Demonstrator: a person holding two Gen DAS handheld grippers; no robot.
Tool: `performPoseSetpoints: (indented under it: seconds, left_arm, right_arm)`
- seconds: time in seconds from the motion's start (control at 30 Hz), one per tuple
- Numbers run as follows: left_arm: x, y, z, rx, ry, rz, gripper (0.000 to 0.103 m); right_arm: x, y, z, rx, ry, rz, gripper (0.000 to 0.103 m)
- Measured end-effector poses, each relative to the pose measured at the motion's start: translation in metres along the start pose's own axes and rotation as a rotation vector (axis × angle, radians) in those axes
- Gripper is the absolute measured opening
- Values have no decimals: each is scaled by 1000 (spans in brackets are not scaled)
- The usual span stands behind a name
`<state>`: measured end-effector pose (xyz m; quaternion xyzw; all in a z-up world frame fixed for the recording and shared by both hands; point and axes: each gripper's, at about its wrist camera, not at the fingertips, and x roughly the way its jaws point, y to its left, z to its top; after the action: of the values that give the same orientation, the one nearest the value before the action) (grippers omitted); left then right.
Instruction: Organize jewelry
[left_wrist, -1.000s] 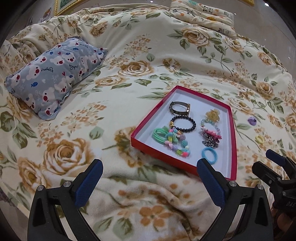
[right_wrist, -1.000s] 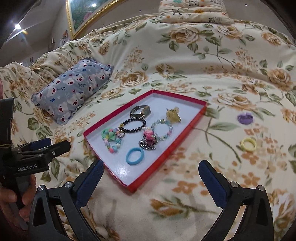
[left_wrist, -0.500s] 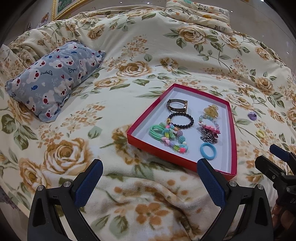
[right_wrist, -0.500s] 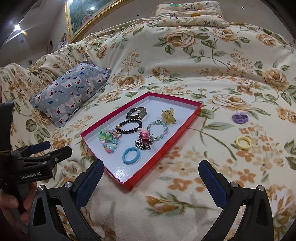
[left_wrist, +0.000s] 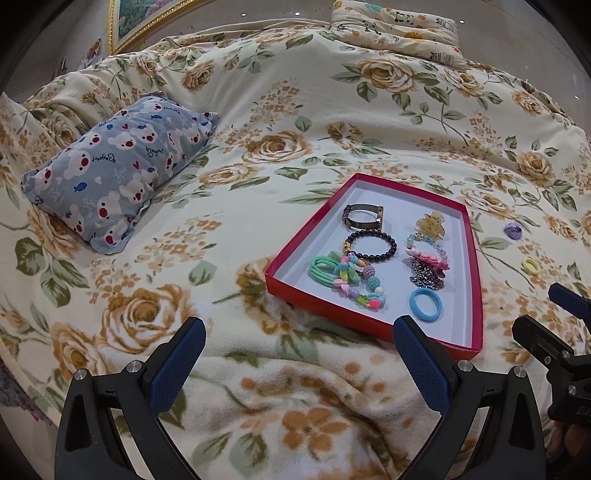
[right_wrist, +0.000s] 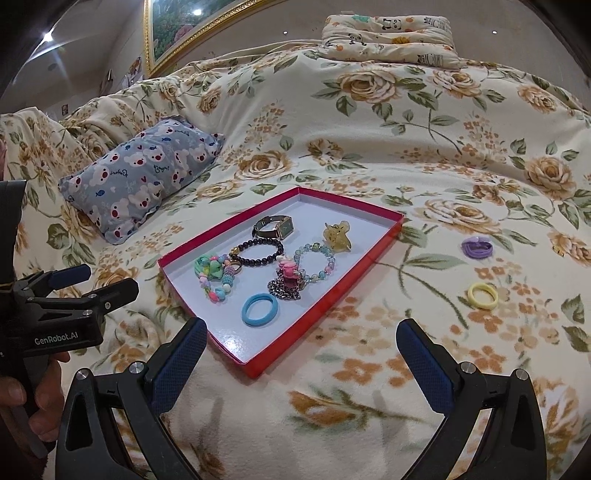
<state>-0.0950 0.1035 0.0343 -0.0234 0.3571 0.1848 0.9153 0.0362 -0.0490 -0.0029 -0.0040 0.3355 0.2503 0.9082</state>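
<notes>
A blue bear-print pillow (right_wrist: 142, 173) lies far left on the floral blanket (right_wrist: 369, 129), clear of the work. The left gripper (left_wrist: 299, 354) hovers low over the blanket with its jaws wide and empty, just short of the near edge of the red tray (left_wrist: 291, 290). The tray already holds a watch (right_wrist: 275, 226), a black bead bracelet (right_wrist: 258, 252), a blue hair tie (right_wrist: 259, 309) and other pieces crowded together. The right gripper (right_wrist: 301, 356) is also spread wide and carries nothing. To its right, outside the tray, lie a purple tie (right_wrist: 477, 246) and, nearer, a yellow tie (right_wrist: 482, 295); these look like what remains to be put away. The risk is the soft pile: fingers closing on a flat tie may pinch blanket instead, or drag the fabric and shift the tray. Dropping a tie onto the crowded cluster could also tangle it with the chain.
</notes>
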Motion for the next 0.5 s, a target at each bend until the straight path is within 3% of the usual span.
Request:
performPoseSetpoints:
  seconds: [0.5]
  left_arm:
    - [2,-2,-1,14,1,10,102]
  right_arm:
    - [2,2,0,-7,7,2,103]
